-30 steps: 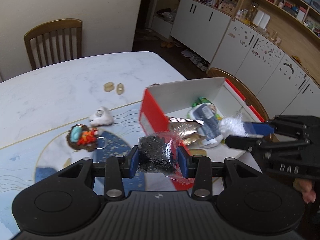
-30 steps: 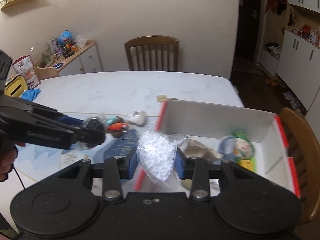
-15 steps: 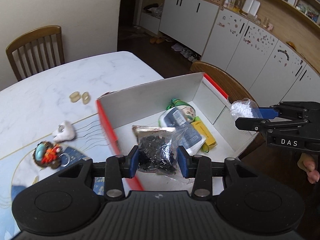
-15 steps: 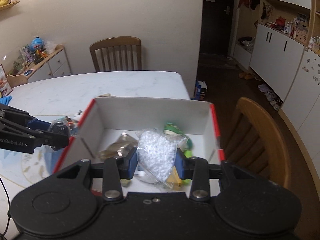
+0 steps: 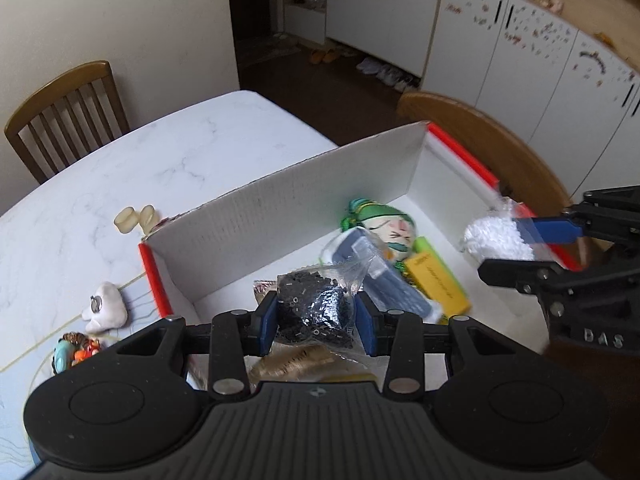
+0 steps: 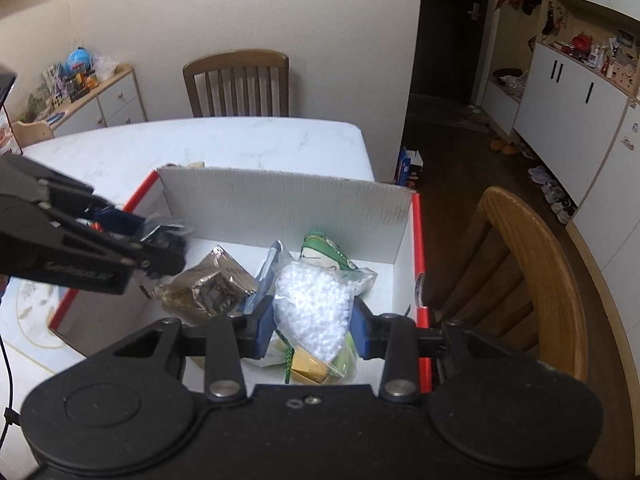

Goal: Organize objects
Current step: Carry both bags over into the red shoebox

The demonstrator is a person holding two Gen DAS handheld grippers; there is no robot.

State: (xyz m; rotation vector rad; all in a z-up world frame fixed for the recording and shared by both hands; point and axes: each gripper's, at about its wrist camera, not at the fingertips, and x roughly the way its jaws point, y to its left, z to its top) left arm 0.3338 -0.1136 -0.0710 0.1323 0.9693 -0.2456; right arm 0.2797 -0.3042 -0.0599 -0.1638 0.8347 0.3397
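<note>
1. Left wrist view: left gripper [image 5: 316, 316] clamped on a clear bag of black beads [image 5: 314, 306], held over the near left part of the white box [image 5: 288, 208] with red edges.
2. Same view: right gripper [image 5: 516, 246] clamped on a bag of white beads [image 5: 496, 240], above the box's right red rim.
3. Right wrist view: right gripper [image 6: 312, 322] gripping the white bead bag [image 6: 312, 304] over the near right part of the box [image 6: 280, 200]; left gripper [image 6: 160, 248] at the box's left side, a dark bag between its tips.
4. Inside the box: green doll [image 5: 384, 224], yellow packet [image 5: 438, 284], blue-grey pouch [image 5: 384, 276], brown foil packet [image 6: 208, 288].
5. Left of the box on the table [image 5: 160, 160]: white tooth figure [image 5: 105, 312], colourful keychain [image 5: 74, 352], two pale pieces [image 5: 136, 218].
</note>
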